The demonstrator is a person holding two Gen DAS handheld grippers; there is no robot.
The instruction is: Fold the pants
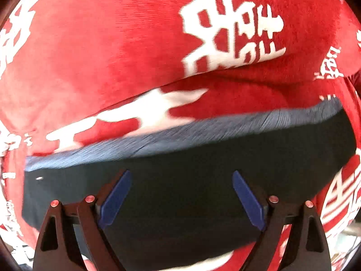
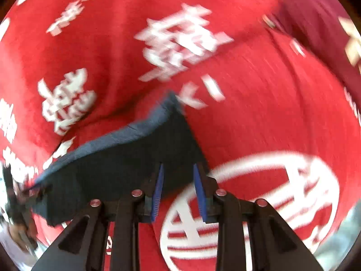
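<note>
Left gripper (image 1: 181, 199): blue pads (image 1: 116, 199) spread wide, nothing pinched between them, poised over dark navy pants (image 1: 180, 169). Right gripper (image 2: 178, 192): pads (image 2: 158, 192) narrowly parted, not clamped; the pants' corner (image 2: 126, 155) lies under and beyond them, contact unclear through blur. The pants lie as a folded navy panel, with a paler ribbed edge on the far side, on a red cloth (image 1: 101, 45) printed with white characters.
</note>
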